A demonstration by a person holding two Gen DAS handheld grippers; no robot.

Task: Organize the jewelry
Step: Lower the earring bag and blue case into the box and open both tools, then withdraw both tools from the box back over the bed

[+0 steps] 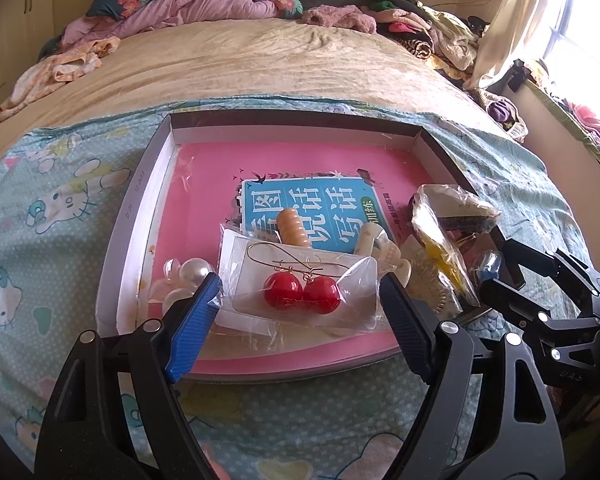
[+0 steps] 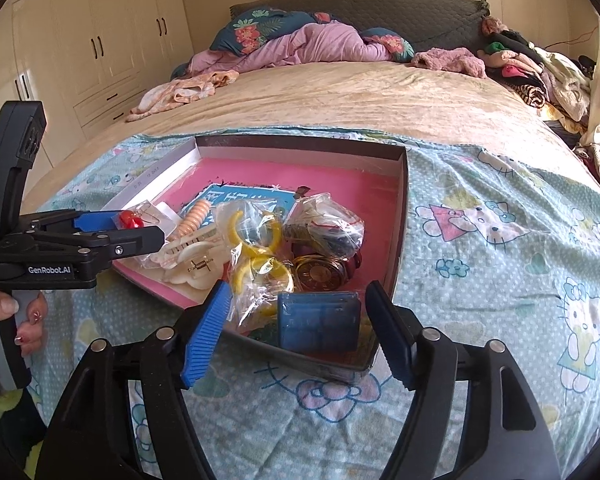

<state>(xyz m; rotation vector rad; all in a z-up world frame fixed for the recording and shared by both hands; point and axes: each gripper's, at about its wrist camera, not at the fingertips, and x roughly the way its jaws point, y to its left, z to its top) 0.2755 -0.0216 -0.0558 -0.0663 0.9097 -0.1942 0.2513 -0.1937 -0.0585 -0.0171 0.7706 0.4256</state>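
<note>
Left wrist view: left gripper (image 1: 295, 300) had jaws wide, straddling the bagged red earrings (image 1: 302, 294) at the near edge of the box (image 1: 139, 216); pick-up step looked in hand, next needing a close on the bag, whose long axis ran left-right, hooks pointing away. Right wrist view: right gripper (image 2: 297, 332) was also spread wide and empty around the blue case (image 2: 318, 326) in the box's near corner, lying flat, long axis crosswise.

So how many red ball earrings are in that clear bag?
2. The red ball earrings lie side by side, touching, in the clear bag between the open left tongs. None seem hidden.
</note>
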